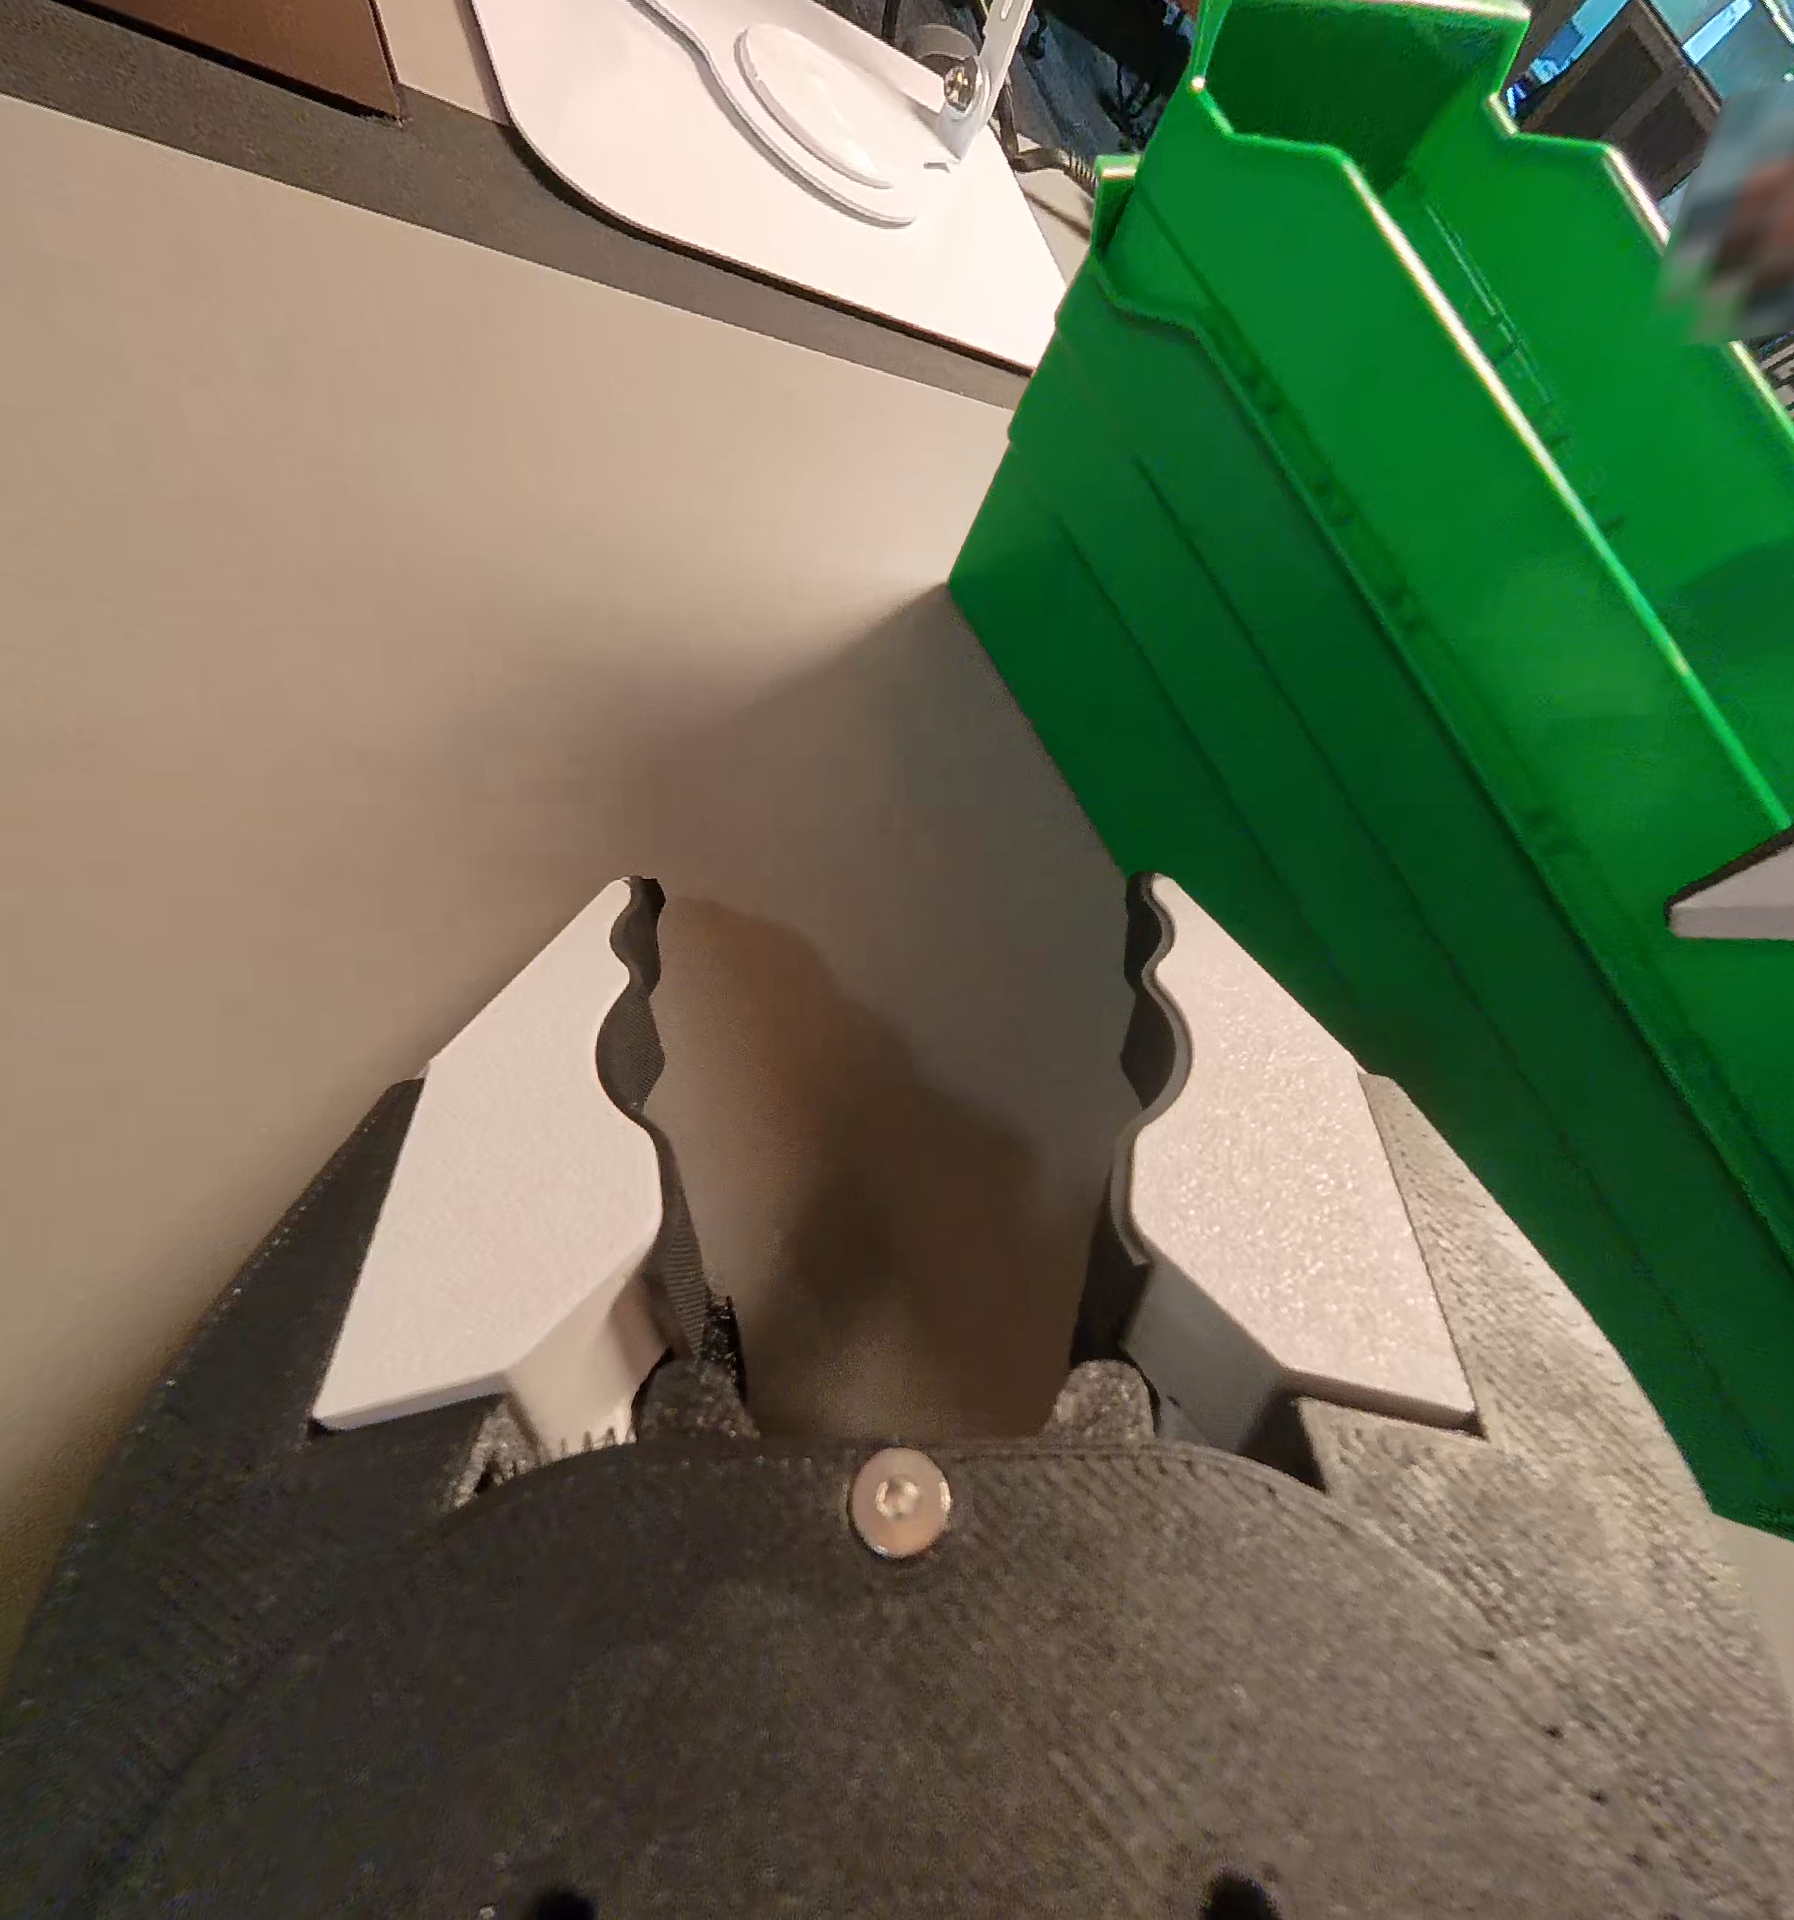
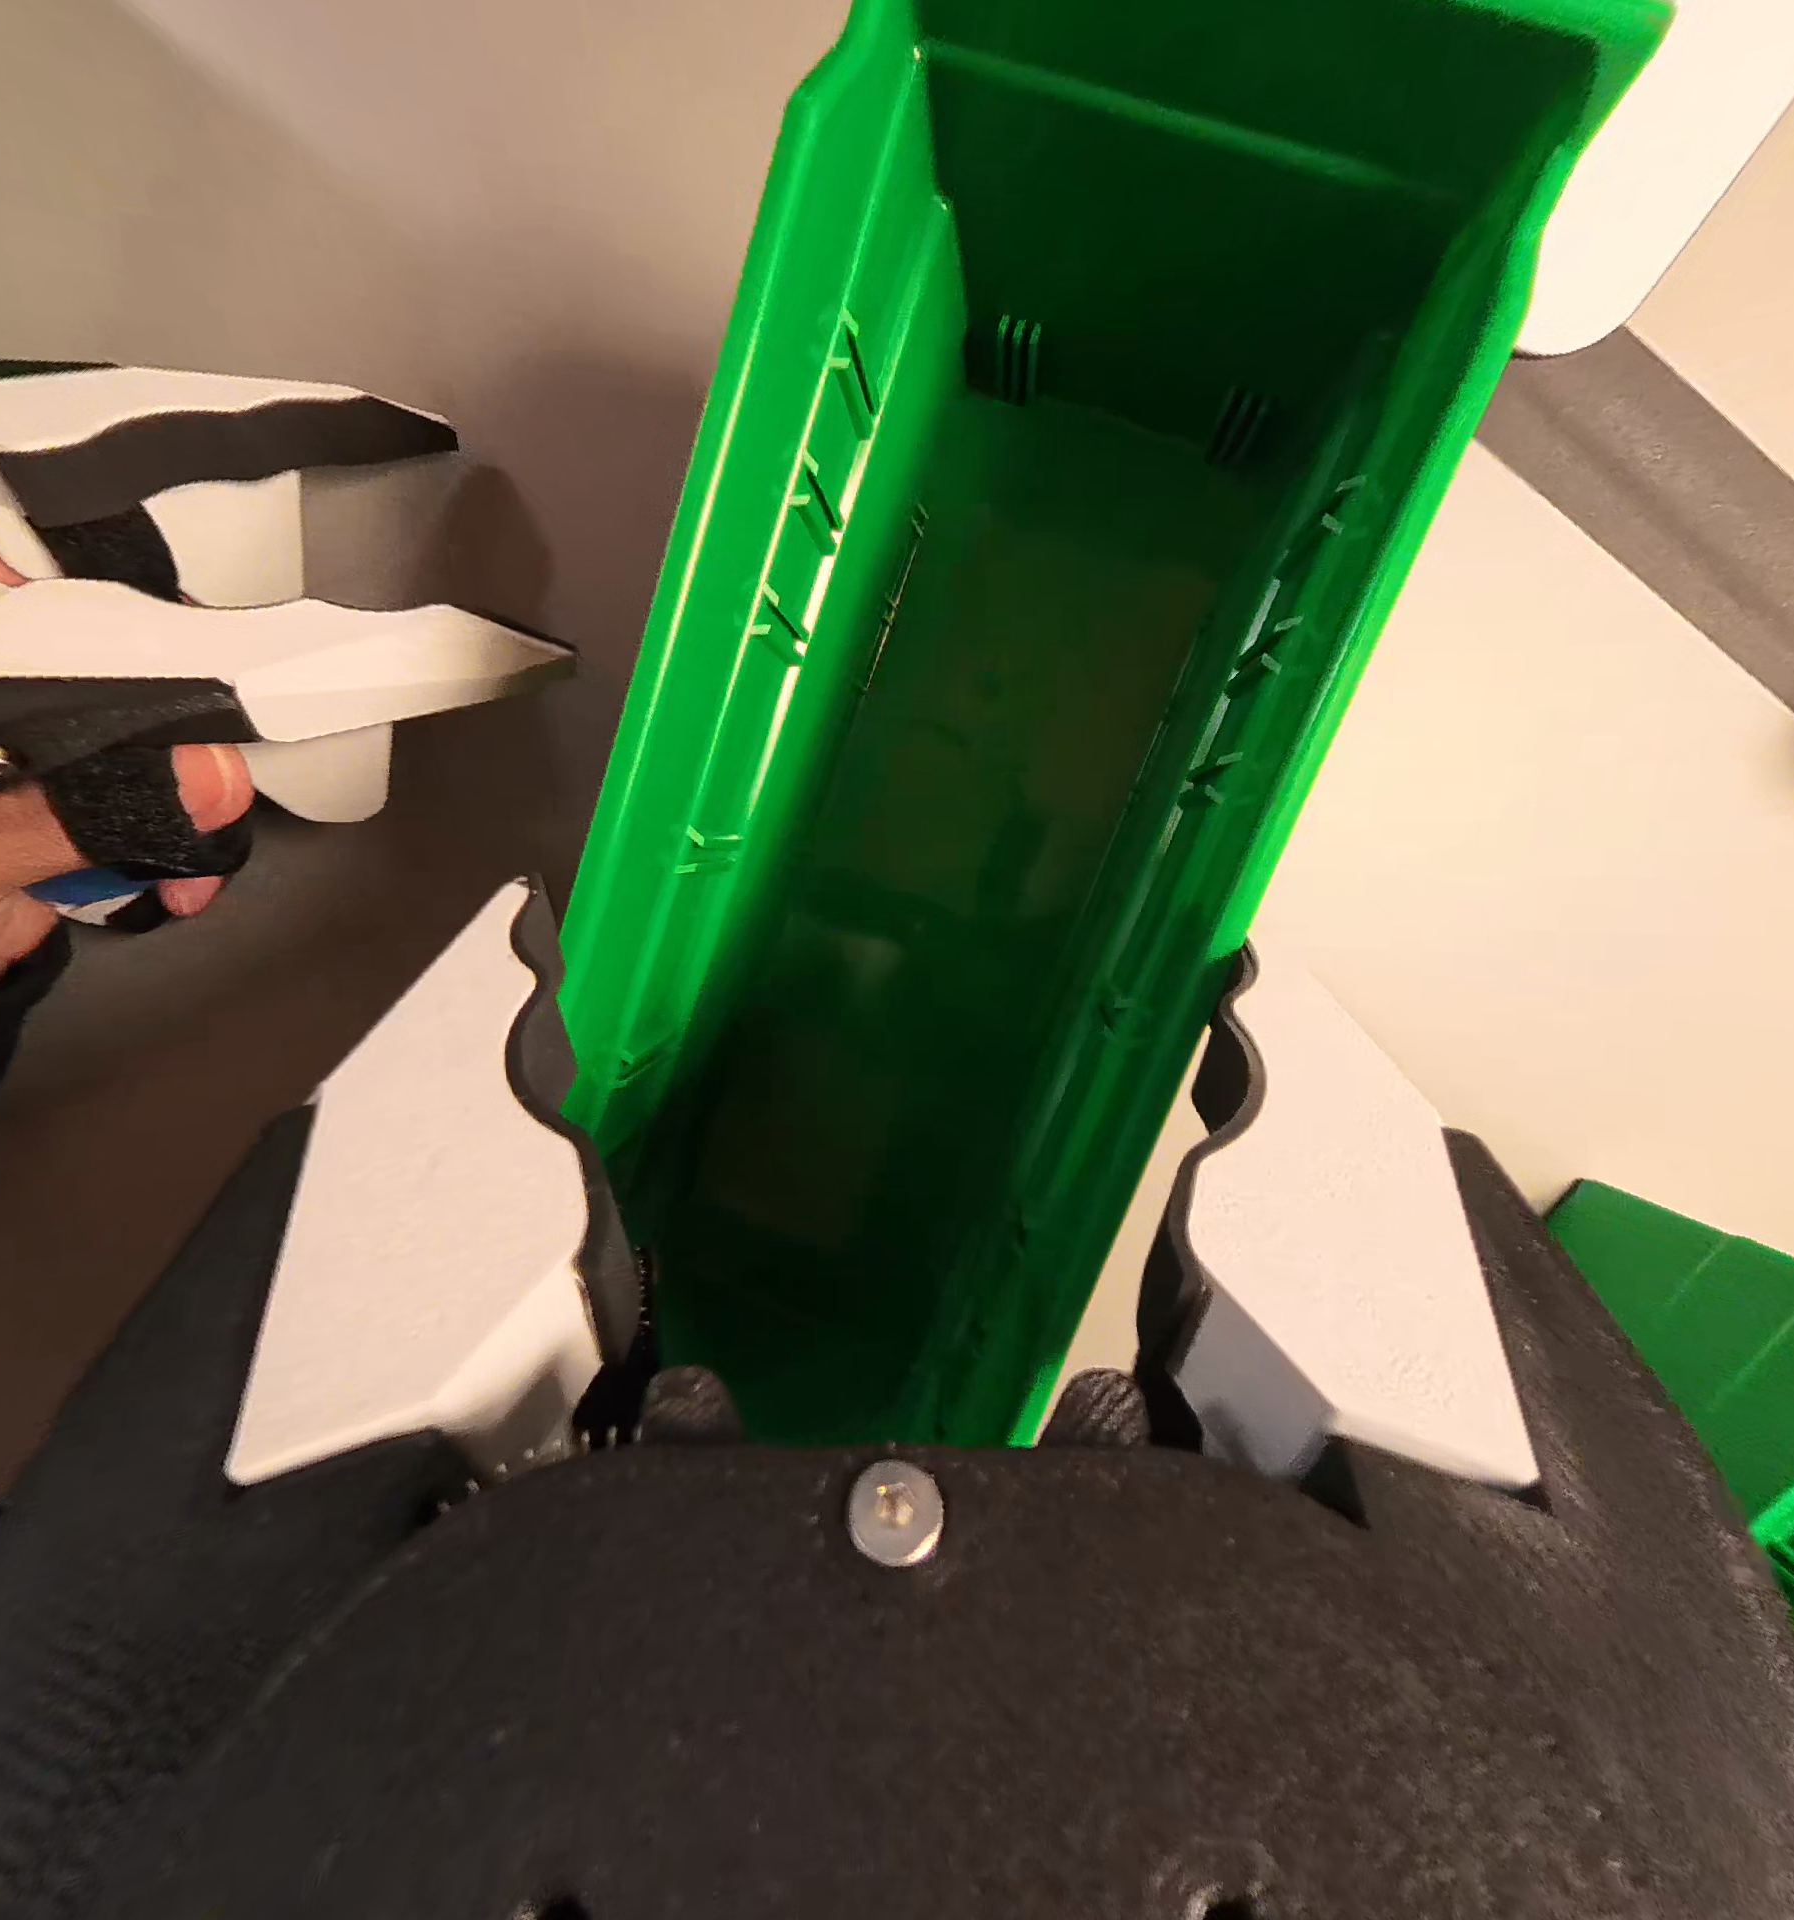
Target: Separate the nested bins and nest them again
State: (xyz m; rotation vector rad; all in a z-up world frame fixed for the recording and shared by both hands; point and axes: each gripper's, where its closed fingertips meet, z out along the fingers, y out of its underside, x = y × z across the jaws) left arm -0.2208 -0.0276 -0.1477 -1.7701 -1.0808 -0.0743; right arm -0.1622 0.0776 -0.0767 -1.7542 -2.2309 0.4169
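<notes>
The green bin point(image 2: 1028, 831) lies between the fingers of the right gripper point(image 2: 888, 997), with its open top toward that camera. Its long axis runs away from the gripper, leaning a little to the right, and the far end wall is at the top of the right wrist view. Both dark pads point(image 2: 550, 1039) press on the long side walls near the close end, so this claw is pinching the bin. In the left wrist view the nested bins point(image 1: 1392, 623) appear as stacked green walls, raised and tilted above the beige table point(image 1: 353, 623).

The left gripper point(image 1: 893, 935) is just beside the bins, on their left; its fingers are spread and only table is between them.

A second green piece point(image 2: 1724, 1330) shows right of the held bin. No brand or readable label shows on the bins.
</notes>
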